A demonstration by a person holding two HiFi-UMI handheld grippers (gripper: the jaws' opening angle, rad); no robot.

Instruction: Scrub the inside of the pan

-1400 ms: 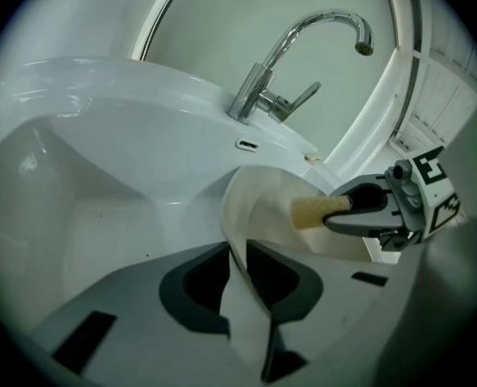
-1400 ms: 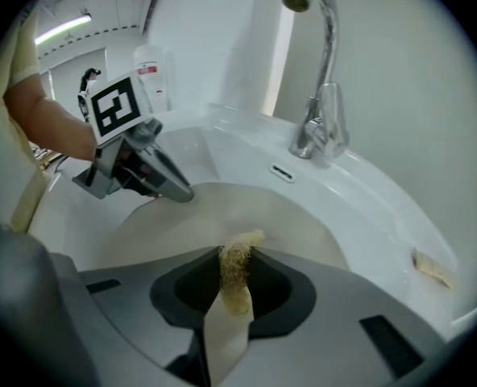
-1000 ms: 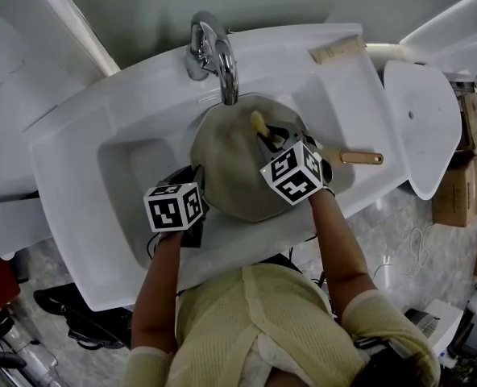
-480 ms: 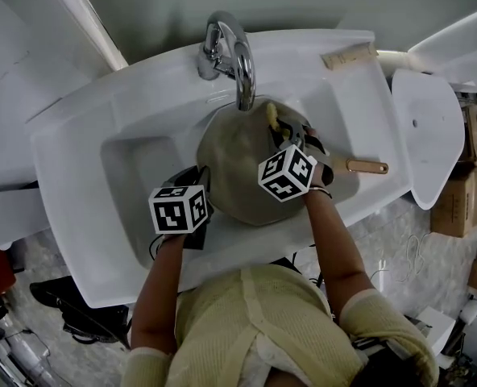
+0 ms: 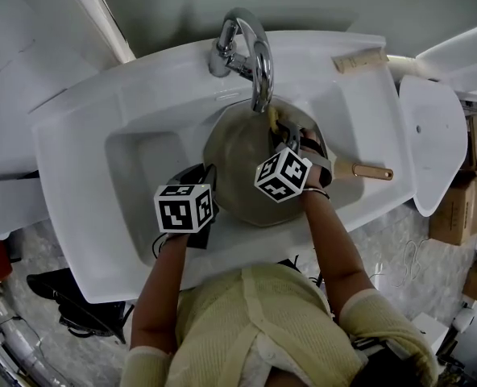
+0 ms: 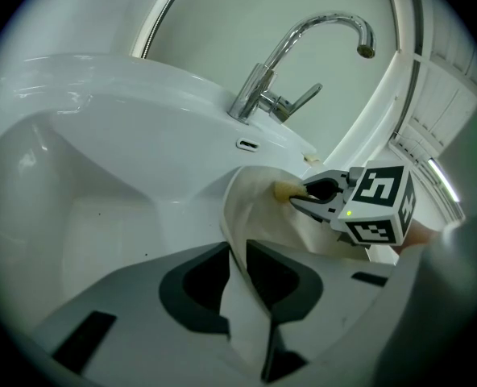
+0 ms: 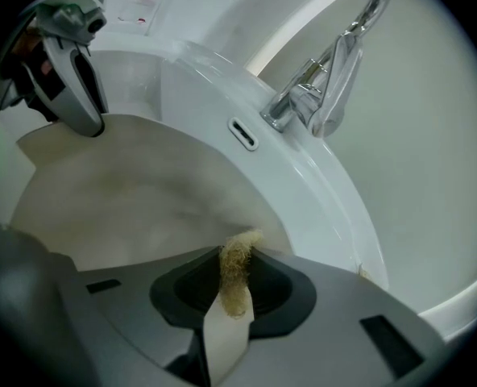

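Observation:
A beige-lined pan [image 5: 237,176] with a wooden handle [image 5: 367,171] lies tilted in the white sink [image 5: 142,160]. My left gripper [image 5: 204,182] is shut on the pan's near-left rim [image 6: 240,256], which runs up between its jaws. My right gripper [image 5: 279,135] reaches into the pan at its far side, just under the spout. It is shut on a yellow scrub sponge [image 7: 235,274], whose tip touches the pan's inner wall [image 7: 126,200] close to the far rim. From the left gripper view, the right gripper [image 6: 315,193] and the sponge [image 6: 284,190] show over the rim.
The chrome faucet [image 5: 250,47] arches over the pan's far edge. A wooden-backed brush [image 5: 359,59] lies on the sink's back ledge. A white lid-like panel [image 5: 432,135] and cardboard boxes [image 5: 456,204] stand at the right. The sink's shallower left part [image 5: 146,168] holds nothing.
My right gripper has slid with the sponge toward the pan's far rim under the spout, sinking and rolling a little. The left gripper has kept its hold on the rim.

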